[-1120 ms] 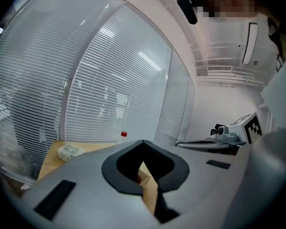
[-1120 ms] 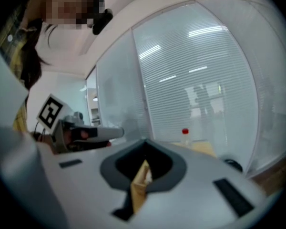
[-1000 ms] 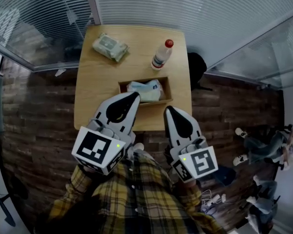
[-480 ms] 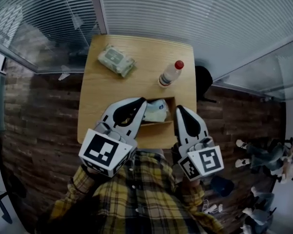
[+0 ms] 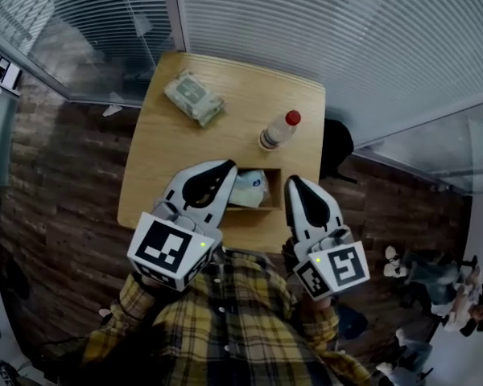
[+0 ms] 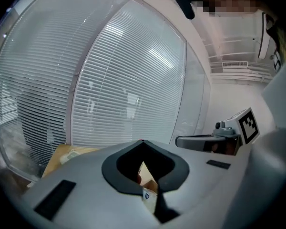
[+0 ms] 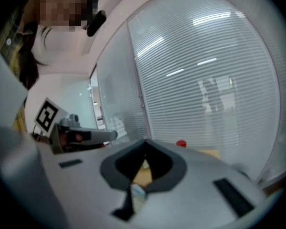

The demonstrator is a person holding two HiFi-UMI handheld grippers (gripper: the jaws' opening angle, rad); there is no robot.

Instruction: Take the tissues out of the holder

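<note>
Tissues [image 5: 250, 188] sit in the holder [image 5: 267, 206], center frame on the surface [image 5: 185, 139], left end hidden behind the left gripper [image 5: 226, 167]. That and the right gripper [image 5: 292, 182] are both fully closed, empty; maybe one pack, too blurry.

Nothing legible anywhere: no words, no numbers. The left gripper [image 5: 227, 166] shows a black-and-white square marker on the left cube [image 5: 171, 250], and the right gripper [image 5: 291, 180] shows one on the right cube [image 5: 338, 268]. These are patterns only. There are more square markers [image 5: 0, 64] at the upper left edge. The labels on the pack [image 5: 193, 97] and the bottle [image 5: 275, 131] are too small to read.
</note>
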